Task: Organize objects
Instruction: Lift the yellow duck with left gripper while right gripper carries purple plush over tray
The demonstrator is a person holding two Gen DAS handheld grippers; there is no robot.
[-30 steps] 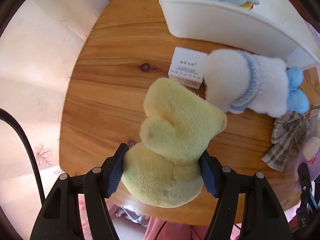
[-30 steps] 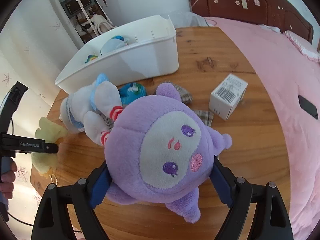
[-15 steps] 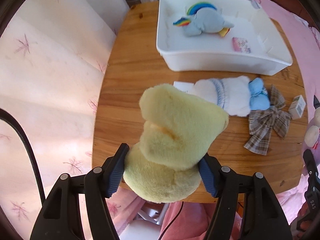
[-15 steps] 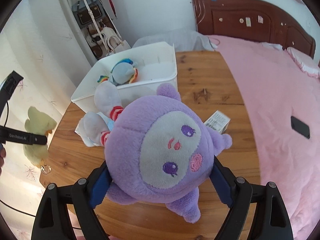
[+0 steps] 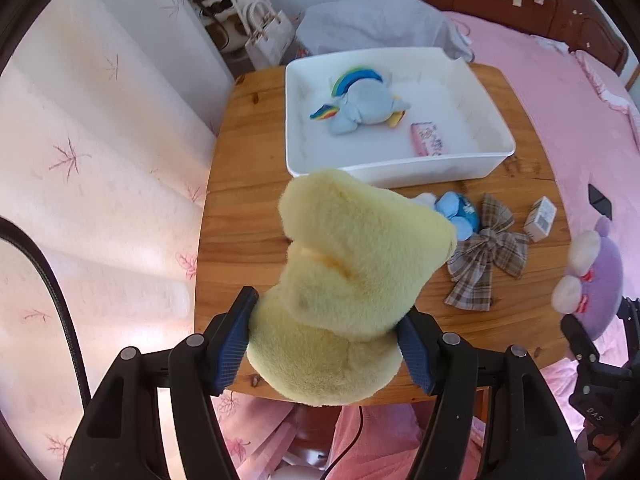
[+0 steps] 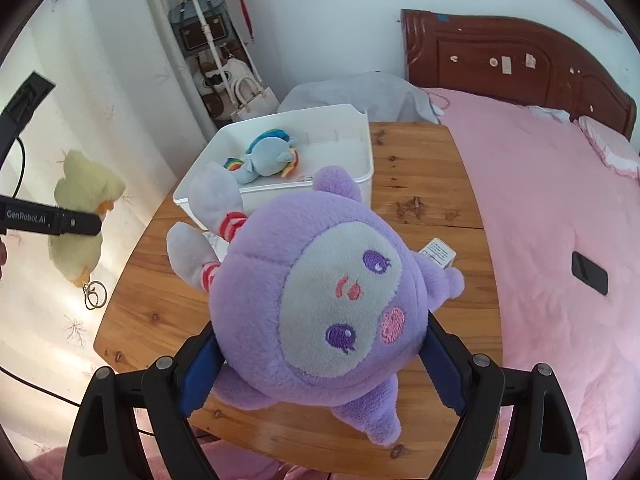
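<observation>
Bedroom, pink bed (image 6: pixel 552 216) with dark wood headboard (image 6: pixel 512 64) along the right edge of a wooden table (image 5: pixel 248 216). Bags hang on a rack (image 6: pixel 208 40) past the table's far left corner, grey cloth heap (image 5: pixel 380 24) beyond the far edge.

White bin (image 5: pixel 496 160) sits on the far half of the table, toward the left edge in the right wrist view. Inside it: blue rainbow-maned pony plush (image 5: pixel 360 108) near the middle, small pink packet (image 5: pixel 429 144) nearer the bin's right wall.

Right gripper (image 6: pixel 320 368) jaws clamped on a purple round-faced plush (image 6: pixel 320 296), held up in the air above the near edge of the table, face toward the camera. Blue pads press its sides.

Left gripper (image 5: pixel 328 352) jaws closed tight on a yellow duck plush (image 5: pixel 352 280), lifted above the near left corner; in the right wrist view it hangs off the left edge, key ring (image 6: pixel 95 296) dangling below.

On the table in front of the bin: blue-footed white plush (image 5: pixel 456 212), mostly hidden behind the duck; plaid bow (image 5: pixel 484 256) just beside it toward the near edge; small white box (image 5: pixel 541 218) near the right edge. Black phone (image 6: pixel 589 273) lies on the bed.
</observation>
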